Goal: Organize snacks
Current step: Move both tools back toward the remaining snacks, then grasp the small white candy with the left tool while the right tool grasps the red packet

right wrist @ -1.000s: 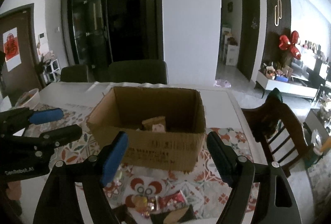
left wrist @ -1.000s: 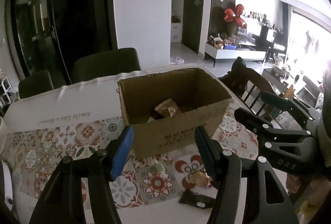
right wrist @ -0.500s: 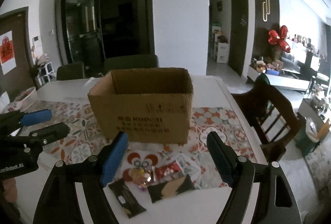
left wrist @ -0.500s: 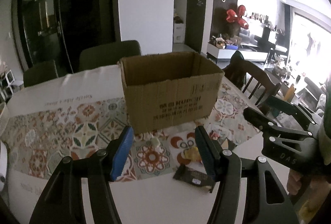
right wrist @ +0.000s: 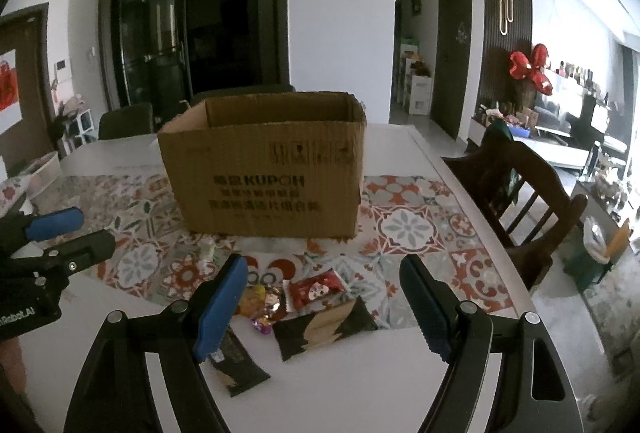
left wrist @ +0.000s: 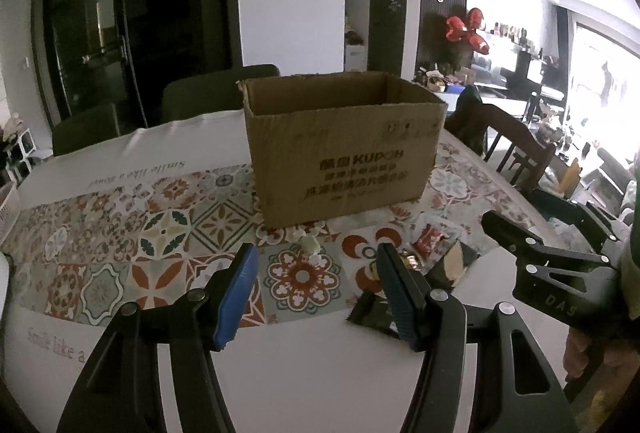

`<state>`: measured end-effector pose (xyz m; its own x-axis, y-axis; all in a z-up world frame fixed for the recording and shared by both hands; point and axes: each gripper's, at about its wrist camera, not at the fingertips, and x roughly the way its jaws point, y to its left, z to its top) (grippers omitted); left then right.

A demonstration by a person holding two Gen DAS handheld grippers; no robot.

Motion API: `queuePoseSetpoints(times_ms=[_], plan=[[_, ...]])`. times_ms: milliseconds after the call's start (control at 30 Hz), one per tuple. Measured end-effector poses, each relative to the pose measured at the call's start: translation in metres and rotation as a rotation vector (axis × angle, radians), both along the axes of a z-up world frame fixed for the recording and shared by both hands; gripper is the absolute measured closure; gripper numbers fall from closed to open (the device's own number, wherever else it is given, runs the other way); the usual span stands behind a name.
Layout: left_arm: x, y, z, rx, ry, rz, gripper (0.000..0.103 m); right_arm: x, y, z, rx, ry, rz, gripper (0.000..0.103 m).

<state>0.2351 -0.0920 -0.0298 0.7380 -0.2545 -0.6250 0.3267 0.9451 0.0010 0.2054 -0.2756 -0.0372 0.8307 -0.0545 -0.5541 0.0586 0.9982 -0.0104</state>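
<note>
left gripper [left wrist: 316, 291] and right gripper [right wrist: 322, 307]: both released, empty | snack packets [right wrist: 316, 291]: on table before cardboard box [right wrist: 264, 169] | looked light, crinkly, slippery; better pinch flat edge

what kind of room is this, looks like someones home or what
Most likely a home dining area open to a living room: a table under a patterned tablecloth with a wooden dining chair beside it, a cardboard box on top, and a TV console with clutter beyond.
</note>
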Motion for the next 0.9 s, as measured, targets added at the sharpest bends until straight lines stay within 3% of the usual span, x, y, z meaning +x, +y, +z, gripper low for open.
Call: queuePoseSetpoints(times_ms=[433,900], plan=[[0.039,-0.013,-0.041,0.039,0.053,0.005,0.044,0.027,-0.009,-0.035,-0.039,0.062,0.000,0.024],[0.099,-0.017,-0.084,0.013,0.182,0.027,0.058,0.070,-0.013,-0.073,0.061,0.202,-0.006,0.025]])
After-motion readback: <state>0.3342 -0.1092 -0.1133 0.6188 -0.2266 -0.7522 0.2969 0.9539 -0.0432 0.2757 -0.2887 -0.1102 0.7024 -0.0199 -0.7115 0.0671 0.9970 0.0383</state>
